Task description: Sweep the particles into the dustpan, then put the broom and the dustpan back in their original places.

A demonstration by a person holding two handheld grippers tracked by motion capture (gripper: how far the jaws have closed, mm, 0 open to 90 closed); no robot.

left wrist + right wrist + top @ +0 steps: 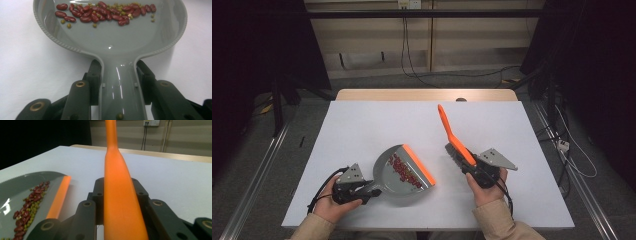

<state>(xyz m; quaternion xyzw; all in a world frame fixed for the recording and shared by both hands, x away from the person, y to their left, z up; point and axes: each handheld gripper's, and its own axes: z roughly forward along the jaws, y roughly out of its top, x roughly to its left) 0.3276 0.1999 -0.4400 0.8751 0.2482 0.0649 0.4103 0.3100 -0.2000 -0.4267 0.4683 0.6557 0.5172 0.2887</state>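
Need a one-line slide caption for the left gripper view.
Left gripper clamps the handle of a grey plastic dustpan holding red kidney beans and small green beans, on a white table.

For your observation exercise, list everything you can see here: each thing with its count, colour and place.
Dustpan: one, grey with orange lip, table's near left.
Beans: many, dark red, with small green ones, inside dustpan.
Brush: one, orange with dark bristles, right of dustpan, handle pointing away.
Table: one, white top.
Cables: several, black, floor behind table.
Left tongs: one, black, shut on dustpan's handle.
Right tongs: one, black, shut on brush.
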